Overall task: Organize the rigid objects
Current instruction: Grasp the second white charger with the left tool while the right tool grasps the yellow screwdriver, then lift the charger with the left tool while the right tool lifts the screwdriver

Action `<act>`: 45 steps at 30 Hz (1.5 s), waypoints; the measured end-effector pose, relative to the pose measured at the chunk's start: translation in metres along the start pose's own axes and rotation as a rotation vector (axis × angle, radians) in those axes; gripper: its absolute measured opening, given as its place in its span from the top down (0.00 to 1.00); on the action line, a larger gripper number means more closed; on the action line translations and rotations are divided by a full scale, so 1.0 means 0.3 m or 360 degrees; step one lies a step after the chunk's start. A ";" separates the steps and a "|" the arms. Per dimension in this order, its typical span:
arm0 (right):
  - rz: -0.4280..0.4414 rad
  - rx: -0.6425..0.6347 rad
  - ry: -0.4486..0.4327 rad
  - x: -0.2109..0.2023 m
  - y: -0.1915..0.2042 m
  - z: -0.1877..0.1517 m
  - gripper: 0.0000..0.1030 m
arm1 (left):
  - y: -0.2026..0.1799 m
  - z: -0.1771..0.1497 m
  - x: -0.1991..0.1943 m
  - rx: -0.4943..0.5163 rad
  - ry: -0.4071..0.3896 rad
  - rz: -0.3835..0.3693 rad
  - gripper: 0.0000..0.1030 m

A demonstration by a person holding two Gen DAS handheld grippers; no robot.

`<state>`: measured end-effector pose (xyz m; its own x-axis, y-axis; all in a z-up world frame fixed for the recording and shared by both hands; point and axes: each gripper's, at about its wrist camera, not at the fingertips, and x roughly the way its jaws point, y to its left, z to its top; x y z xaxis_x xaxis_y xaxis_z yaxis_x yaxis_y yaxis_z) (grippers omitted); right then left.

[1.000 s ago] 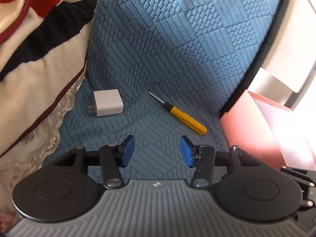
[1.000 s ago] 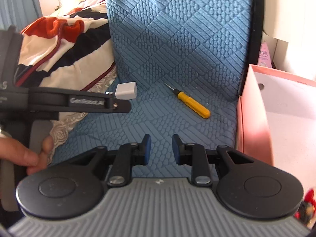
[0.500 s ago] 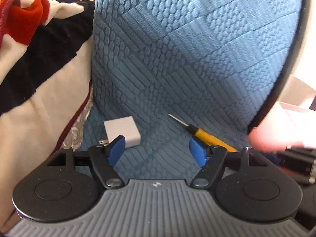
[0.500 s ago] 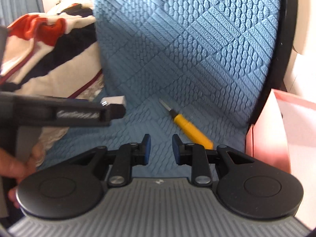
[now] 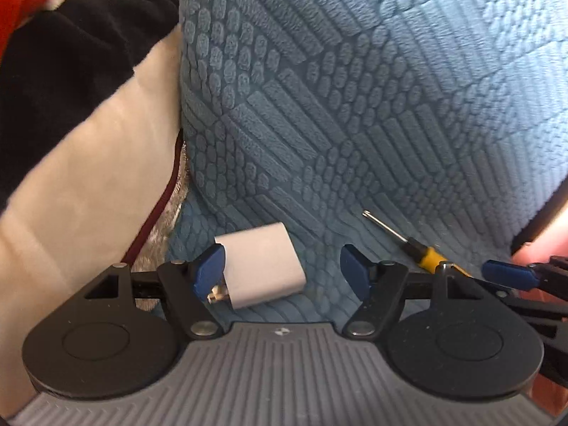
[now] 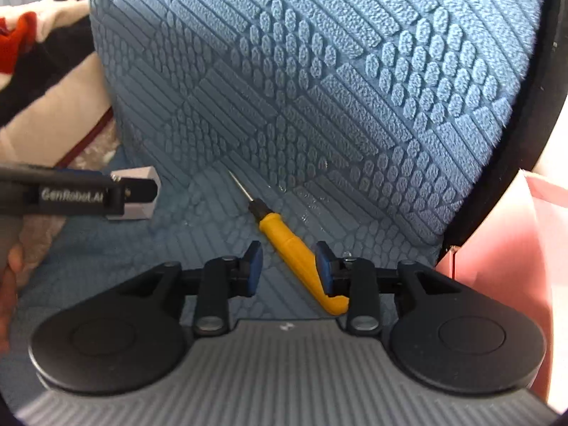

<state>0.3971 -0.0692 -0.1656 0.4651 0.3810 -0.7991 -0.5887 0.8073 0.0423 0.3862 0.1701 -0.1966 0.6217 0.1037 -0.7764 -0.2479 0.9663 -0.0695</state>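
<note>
A white plug adapter lies on the blue textured sofa seat. My left gripper is open around it, the left pad beside its pronged end, the right pad apart from it. The adapter also shows in the right wrist view, partly behind the left gripper's finger. A yellow-handled screwdriver lies on the seat with its tip toward the backrest. My right gripper is open with the handle between its pads; the right pad is close against it. The screwdriver also shows in the left wrist view.
The blue sofa backrest rises just behind both objects. A red, black and cream blanket is piled at the left. A pink box stands at the right beside the sofa's black edge.
Both grippers have moved forward and down. The adapter now sits between the left pads and the screwdriver handle between the right pads. The right pads have spread wider.
</note>
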 end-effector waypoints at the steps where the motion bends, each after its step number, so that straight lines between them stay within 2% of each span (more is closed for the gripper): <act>1: 0.0001 -0.0006 0.0017 0.011 -0.001 -0.001 0.66 | 0.002 0.004 0.010 0.0012 0.0004 0.0010 0.26; 10: -0.0001 0.0061 0.0108 0.076 -0.045 -0.018 0.63 | 0.033 0.014 0.054 0.0038 0.0022 0.0062 0.26; 14: 0.0040 0.0007 0.0128 0.059 -0.026 -0.013 0.71 | 0.024 0.003 0.084 0.0095 0.0036 0.0061 0.26; 18: 0.0087 -0.0092 0.0075 0.006 0.019 -0.010 0.78 | 0.002 -0.009 0.117 0.0172 0.0041 0.0100 0.26; 21: 0.0131 -0.0110 0.0061 -0.023 0.034 -0.010 0.80 | -0.010 -0.016 0.138 0.0216 0.0042 0.0155 0.26; 28: 0.0170 -0.0122 0.0028 -0.089 0.037 -0.014 0.82 | -0.026 -0.031 0.168 0.0194 0.0016 0.0153 0.29; 33: 0.0192 -0.0157 0.0036 -0.109 0.064 -0.033 0.84 | -0.022 -0.028 0.152 0.0124 0.0032 0.0119 0.38; 37: 0.0198 -0.0149 0.0037 -0.122 0.079 -0.051 0.84 | -0.015 -0.018 0.130 0.0063 0.0048 0.0045 0.44; 43: 0.0193 -0.0071 0.0025 -0.157 0.090 -0.091 0.84 | -0.036 -0.052 0.031 0.0066 0.0033 -0.0021 0.46; 44: 0.0189 -0.0053 0.0025 -0.165 0.090 -0.099 0.85 | -0.036 -0.064 0.007 0.0056 0.0028 -0.0034 0.46; 45: 0.0187 -0.0036 0.0024 -0.172 0.090 -0.106 0.93 | -0.038 -0.077 -0.021 0.0050 0.0018 -0.0043 0.46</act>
<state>0.3361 -0.0814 -0.1424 0.3823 0.4653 -0.7984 -0.6535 0.7470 0.1224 0.3679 0.1528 -0.2055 0.6191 0.0749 -0.7817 -0.2076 0.9756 -0.0709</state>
